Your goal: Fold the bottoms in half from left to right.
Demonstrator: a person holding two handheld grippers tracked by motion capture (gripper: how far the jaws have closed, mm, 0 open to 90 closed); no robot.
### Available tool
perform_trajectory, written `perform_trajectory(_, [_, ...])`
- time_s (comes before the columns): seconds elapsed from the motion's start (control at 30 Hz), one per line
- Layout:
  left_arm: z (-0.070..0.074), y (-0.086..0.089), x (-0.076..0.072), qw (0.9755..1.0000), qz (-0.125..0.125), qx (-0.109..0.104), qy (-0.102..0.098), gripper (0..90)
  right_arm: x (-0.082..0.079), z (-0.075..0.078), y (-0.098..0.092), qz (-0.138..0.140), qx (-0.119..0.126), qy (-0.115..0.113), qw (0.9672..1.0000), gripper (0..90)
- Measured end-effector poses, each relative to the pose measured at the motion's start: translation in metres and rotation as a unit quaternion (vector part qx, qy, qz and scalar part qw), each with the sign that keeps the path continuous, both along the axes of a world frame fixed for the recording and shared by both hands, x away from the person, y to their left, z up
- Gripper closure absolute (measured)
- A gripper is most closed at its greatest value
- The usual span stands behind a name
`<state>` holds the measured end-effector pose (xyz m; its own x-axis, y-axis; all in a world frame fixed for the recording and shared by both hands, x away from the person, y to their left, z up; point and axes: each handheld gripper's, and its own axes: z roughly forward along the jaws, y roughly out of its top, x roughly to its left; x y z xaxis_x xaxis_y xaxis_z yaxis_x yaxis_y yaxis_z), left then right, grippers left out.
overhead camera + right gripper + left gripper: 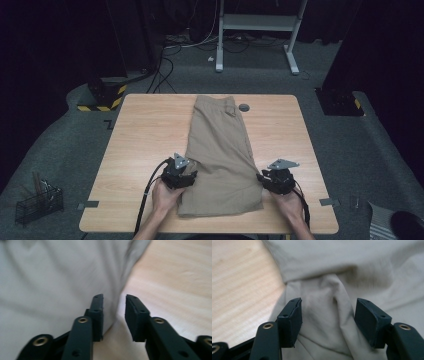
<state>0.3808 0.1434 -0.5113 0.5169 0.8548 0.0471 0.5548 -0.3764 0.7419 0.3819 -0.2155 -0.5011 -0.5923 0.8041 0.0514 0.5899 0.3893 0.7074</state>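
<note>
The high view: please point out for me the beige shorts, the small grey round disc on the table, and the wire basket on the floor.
beige shorts (pixel 220 150), high view, middle of the cloth.
grey round disc (pixel 244 107), high view, its centre, beside the shorts' far end.
wire basket (pixel 39 205), high view, its front mesh wall.

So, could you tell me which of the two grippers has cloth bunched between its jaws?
The left gripper: a raised fold of the khaki shorts sits between its open jaws. The right gripper straddles the shorts' edge.
</note>
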Motion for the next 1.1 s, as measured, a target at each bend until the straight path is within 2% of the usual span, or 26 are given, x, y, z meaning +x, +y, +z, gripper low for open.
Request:
perform_trajectory(0.07, [0.007, -0.004, 0.003, 0.9999, 0.0, -0.009, -0.012, 39.4, 0.01, 0.006, 0.001, -0.013, 0.033, 0.003, 0.9994, 62.0])
perform_trajectory(0.1, [0.009, -0.005, 0.008, 0.9997, -0.001, -0.02, -0.012, 39.6, 0.016, 0.008, 0.004, -0.015, 0.035, -0.002, 0.9993, 60.9])
perform_trajectory(0.13, [0.01, -0.006, 0.011, 0.9997, 0.0, -0.024, -0.01, 39.6, 0.024, 0.01, 0.01, -0.017, 0.034, -0.005, 0.9993, 60.4])
perform_trajectory(0.27, [0.005, -0.013, 0.027, 0.9999, 0.009, -0.011, 0.002, 39.5, 0.053, 0.006, 0.029, -0.024, 0.018, -0.002, 0.9995, 62.3])
perform_trajectory(0.37, [-0.003, -0.016, 0.029, 0.9998, 0.005, 0.009, 0.014, 39.2, 0.071, 0.0, 0.043, -0.029, 0.008, 0.002, 0.9996, 67.0])
perform_trajectory(0.43, [-0.007, -0.015, 0.026, 0.9998, 0.002, 0.017, 0.013, 39.1, 0.077, -0.001, 0.046, -0.035, 0.022, 0.001, 0.9991, 69.2])
perform_trajectory(0.53, [-0.009, -0.012, 0.024, 0.9999, 0.002, 0.006, 0.01, 39.0, 0.089, -0.002, 0.051, -0.046, 0.03, 0.001, 0.9985, 70.3])
perform_trajectory(0.57, [-0.009, -0.011, 0.023, 0.9999, 0.002, 0.004, 0.01, 38.9, 0.094, -0.004, 0.053, -0.049, 0.024, 0.009, 0.9985, 71.5])
perform_trajectory(0.63, [-0.01, -0.008, 0.02, 1.0, 0.001, -0.002, 0.009, 38.9, 0.1, -0.009, 0.056, -0.046, 0.003, 0.019, 0.9988, 80.2])
perform_trajectory(0.7, [-0.012, -0.002, 0.014, 0.9999, 0.0, -0.011, 0.007, 39.0, 0.098, -0.011, 0.056, -0.036, -0.011, 0.015, 0.9992, 87.3])
perform_trajectory(0.8, [-0.013, 0.008, 0.002, 0.9998, -0.004, -0.018, 0.005, 39.4, 0.086, -0.008, 0.052, -0.022, -0.031, 0.003, 0.9993, 89.5])
perform_trajectory(0.93, [-0.011, 0.015, -0.017, 0.9995, -0.026, -0.016, 0.013, 40.2, 0.066, -0.004, 0.032, -0.027, -0.017, -0.003, 0.9995, 88.7])
perform_trajectory(0.97, [-0.01, 0.015, -0.019, 0.9992, -0.033, -0.016, 0.016, 40.4, 0.063, -0.003, 0.028, -0.023, -0.011, 0.005, 0.9997, 86.8])
perform_trajectory(1.0, [-0.008, 0.015, -0.019, 0.9991, -0.036, -0.021, 0.012, 40.3, 0.06, -0.001, 0.027, -0.023, -0.014, 0.009, 0.9996, 79.7])
perform_trajectory(1.03, [-0.005, 0.015, -0.019, 0.9987, -0.037, -0.034, 0.004, 40.3, 0.059, 0.001, 0.026, -0.025, -0.019, 0.0, 0.9995, 74.8])
perform_trajectory(1.1, [0.004, 0.014, -0.014, 0.9981, -0.029, -0.05, -0.023, 40.3, 0.06, 0.005, 0.025, -0.033, -0.006, -0.01, 0.9994, 68.0])
